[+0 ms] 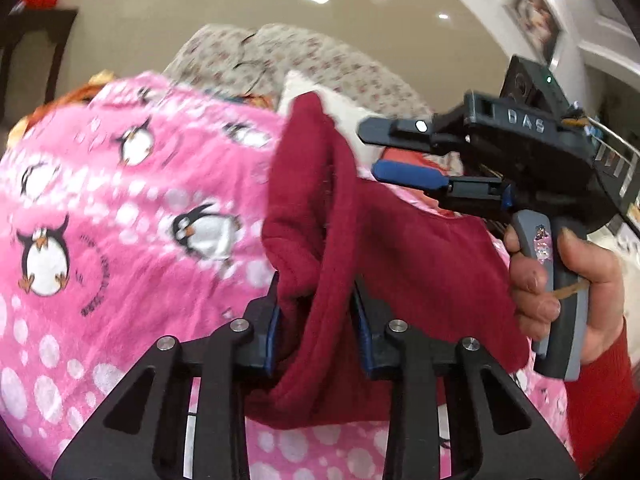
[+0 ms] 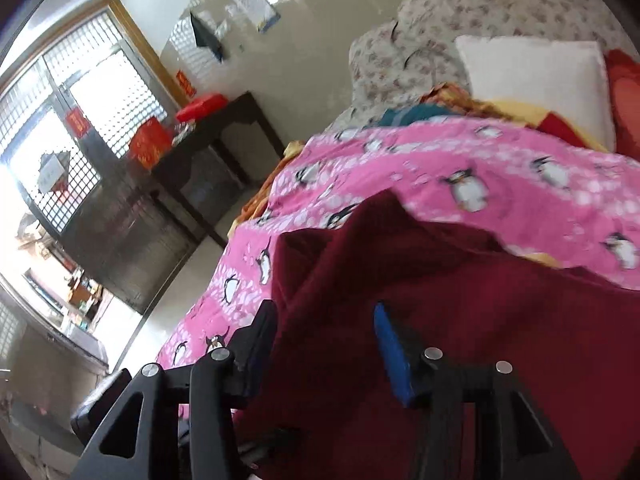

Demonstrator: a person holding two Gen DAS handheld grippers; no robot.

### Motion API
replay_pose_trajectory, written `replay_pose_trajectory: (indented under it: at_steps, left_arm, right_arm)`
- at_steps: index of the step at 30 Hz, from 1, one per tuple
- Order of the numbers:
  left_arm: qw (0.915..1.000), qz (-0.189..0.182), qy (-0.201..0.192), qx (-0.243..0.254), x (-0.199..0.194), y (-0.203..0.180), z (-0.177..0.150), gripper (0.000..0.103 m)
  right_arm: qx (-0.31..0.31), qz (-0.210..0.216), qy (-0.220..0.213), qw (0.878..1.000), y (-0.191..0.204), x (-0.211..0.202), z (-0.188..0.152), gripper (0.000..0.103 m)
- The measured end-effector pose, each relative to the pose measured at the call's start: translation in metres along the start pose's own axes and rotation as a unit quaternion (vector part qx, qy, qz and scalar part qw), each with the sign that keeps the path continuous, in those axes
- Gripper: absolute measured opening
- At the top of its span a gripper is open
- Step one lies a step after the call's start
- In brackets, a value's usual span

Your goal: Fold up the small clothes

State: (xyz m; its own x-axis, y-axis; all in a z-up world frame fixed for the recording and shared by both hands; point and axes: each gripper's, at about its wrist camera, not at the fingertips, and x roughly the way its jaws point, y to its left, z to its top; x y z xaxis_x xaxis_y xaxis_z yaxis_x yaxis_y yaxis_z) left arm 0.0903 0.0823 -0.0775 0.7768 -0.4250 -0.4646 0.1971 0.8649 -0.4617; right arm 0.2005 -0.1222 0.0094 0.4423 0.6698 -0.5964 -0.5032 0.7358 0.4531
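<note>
A dark red fleece garment hangs bunched above a pink penguin-print blanket. My left gripper is shut on a thick fold of it, with the cloth squeezed between the blue pads. A hand in a red sleeve holds my right gripper at the right, level with the garment's upper edge. Its fingers stand apart and nothing is pinched between them. In the right wrist view the right gripper hovers open over the same garment, which spreads across the blanket and brushes the left finger.
Floral bedding is heaped at the bed's far end, with a white pillow and red cushions beside it. A dark side table with red boxes stands left of the bed, before a barred window.
</note>
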Motion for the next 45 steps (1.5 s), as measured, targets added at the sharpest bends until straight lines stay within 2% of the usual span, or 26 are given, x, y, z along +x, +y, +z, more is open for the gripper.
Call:
replay_pose_trajectory:
  at_steps: [2, 4, 6, 8, 10, 13, 15, 17, 18, 20, 22, 24, 26, 30, 35, 38, 40, 43, 45]
  left_arm:
    - [1.0000, -0.001, -0.001, 0.007, 0.000, -0.003, 0.000, 0.028]
    - [1.0000, 0.003, 0.000, 0.003, 0.002, -0.002, 0.001, 0.028]
    - [1.0000, 0.004, -0.002, 0.004, 0.001, -0.002, 0.001, 0.028]
    - [0.9998, 0.010, -0.005, 0.016, 0.001, -0.007, 0.000, 0.028]
    - [0.9994, 0.011, -0.008, 0.030, 0.000, -0.013, -0.003, 0.028]
    - [0.9986, 0.002, -0.012, 0.052, -0.003, -0.022, -0.007, 0.028]
    - [0.9981, -0.001, -0.013, 0.061, -0.005, -0.026, -0.008, 0.028]
    - [0.9983, 0.000, -0.009, 0.057, -0.004, -0.025, -0.008, 0.028]
    - [0.9986, -0.001, -0.008, 0.053, -0.004, -0.023, -0.008, 0.028]
    - [0.9985, -0.014, -0.012, 0.051, -0.007, -0.023, -0.007, 0.028]
    - [0.9974, -0.045, -0.020, 0.053, -0.013, -0.026, -0.004, 0.028]
    - [0.9943, -0.077, -0.029, 0.067, -0.019, -0.042, -0.002, 0.028]
    - [0.9909, -0.092, -0.028, 0.094, -0.021, -0.066, -0.002, 0.028]
    - [0.9821, -0.124, -0.010, 0.142, -0.015, -0.118, -0.003, 0.028]
    - [0.9705, -0.168, 0.024, 0.172, 0.009, -0.185, -0.001, 0.028]
    - [0.9662, -0.172, 0.044, 0.187, 0.032, -0.218, -0.008, 0.028]
    - [0.9652, -0.166, 0.057, 0.194, 0.046, -0.233, -0.017, 0.028]
    - [0.9670, -0.168, 0.099, 0.164, 0.069, -0.238, -0.027, 0.028]
    - [0.9667, -0.167, 0.122, 0.152, 0.070, -0.236, -0.031, 0.030]
  right_arm:
    - [0.014, 0.011, -0.012, 1.000, -0.008, -0.015, -0.003, 0.048]
    - [0.023, 0.020, 0.001, 1.000, -0.008, -0.015, -0.002, 0.048]
    - [0.023, 0.001, 0.018, 1.000, 0.000, -0.005, 0.002, 0.054]
    - [0.021, -0.003, 0.030, 0.999, 0.013, 0.009, 0.006, 0.069]
    - [0.018, 0.000, 0.041, 0.999, 0.023, 0.023, 0.008, 0.070]
    - [-0.007, -0.027, 0.079, 0.996, 0.040, 0.051, 0.007, 0.072]
    - [-0.030, -0.068, 0.109, 0.991, 0.045, 0.073, 0.002, 0.072]
    - [-0.051, -0.079, 0.104, 0.990, 0.045, 0.075, -0.004, 0.063]
    - [-0.059, -0.084, 0.095, 0.990, 0.043, 0.070, -0.006, 0.048]
    - [-0.059, -0.064, 0.069, 0.994, 0.035, 0.049, -0.008, 0.031]
    - [-0.068, -0.061, 0.047, 0.995, 0.031, 0.026, -0.008, 0.023]
    - [-0.084, -0.057, 0.029, 0.994, 0.027, -0.004, -0.007, 0.021]
    - [-0.095, -0.058, 0.013, 0.994, 0.023, -0.035, -0.009, 0.020]
    - [-0.095, -0.077, -0.014, 0.992, 0.001, -0.099, -0.018, 0.019]
    - [-0.046, -0.106, -0.050, 0.992, -0.059, -0.159, -0.033, 0.018]
    - [-0.014, -0.130, -0.054, 0.990, -0.097, -0.172, -0.044, 0.017]
    - [0.001, -0.156, -0.044, 0.987, -0.122, -0.166, -0.051, 0.017]
    - [0.025, -0.170, -0.017, 0.985, -0.151, -0.146, -0.057, 0.017]
    - [0.035, -0.164, -0.018, 0.986, -0.164, -0.140, -0.059, 0.017]
